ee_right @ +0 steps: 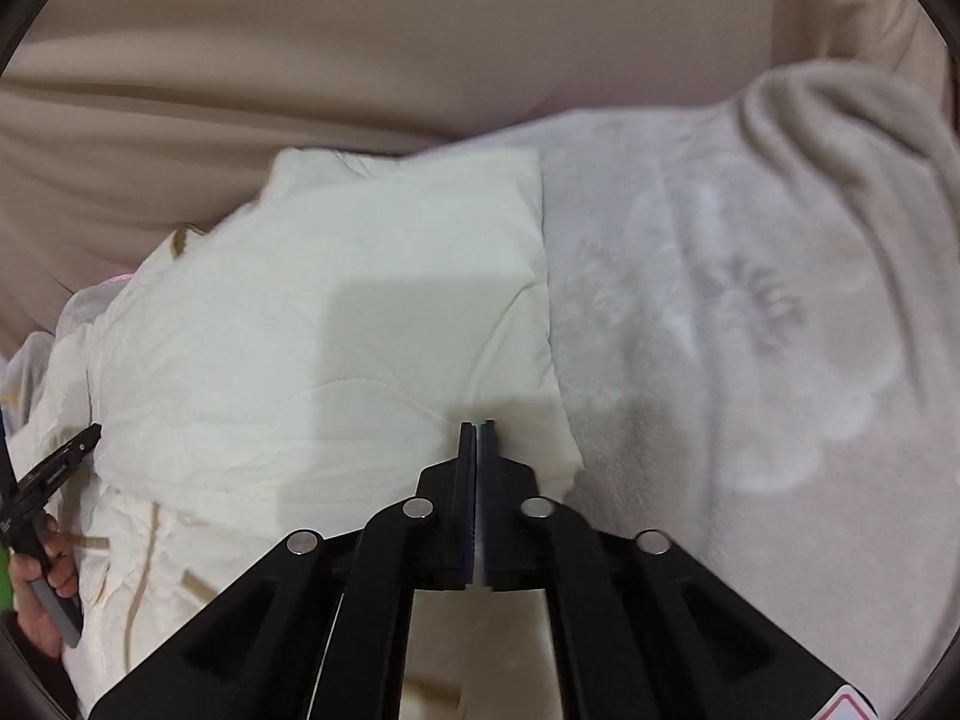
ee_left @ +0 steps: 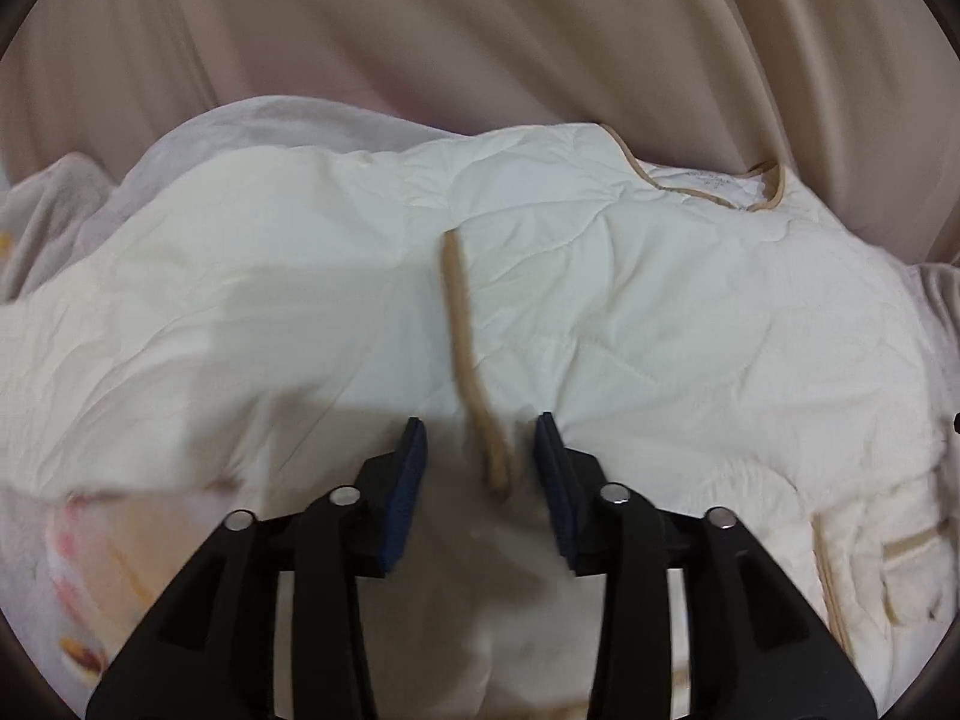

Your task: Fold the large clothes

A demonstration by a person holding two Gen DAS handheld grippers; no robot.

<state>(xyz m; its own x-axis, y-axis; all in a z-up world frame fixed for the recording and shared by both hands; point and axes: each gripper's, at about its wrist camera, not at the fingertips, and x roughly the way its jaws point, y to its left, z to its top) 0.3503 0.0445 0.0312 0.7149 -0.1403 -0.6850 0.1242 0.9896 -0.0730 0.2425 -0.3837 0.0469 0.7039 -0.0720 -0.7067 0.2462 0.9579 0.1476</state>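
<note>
A large cream quilted cloth (ee_left: 600, 312) with tan piping lies bunched on a bed. In the left wrist view my left gripper (ee_left: 480, 438) is open just above it, and a tan piped edge (ee_left: 462, 330) runs up from between its blue pads (ee_left: 408, 480). In the right wrist view the same cloth (ee_right: 336, 324) shows a folded block. My right gripper (ee_right: 478, 429) is shut at the block's right front corner; I cannot see cloth between its pads. The left gripper (ee_right: 66, 456) shows at the left edge, held by a hand.
A grey fleece blanket (ee_right: 750, 330) with a pale flower pattern lies under and right of the cloth. Beige curtain folds (ee_left: 480, 30) hang behind the bed. A patterned pink and yellow fabric (ee_left: 78, 576) shows at the lower left.
</note>
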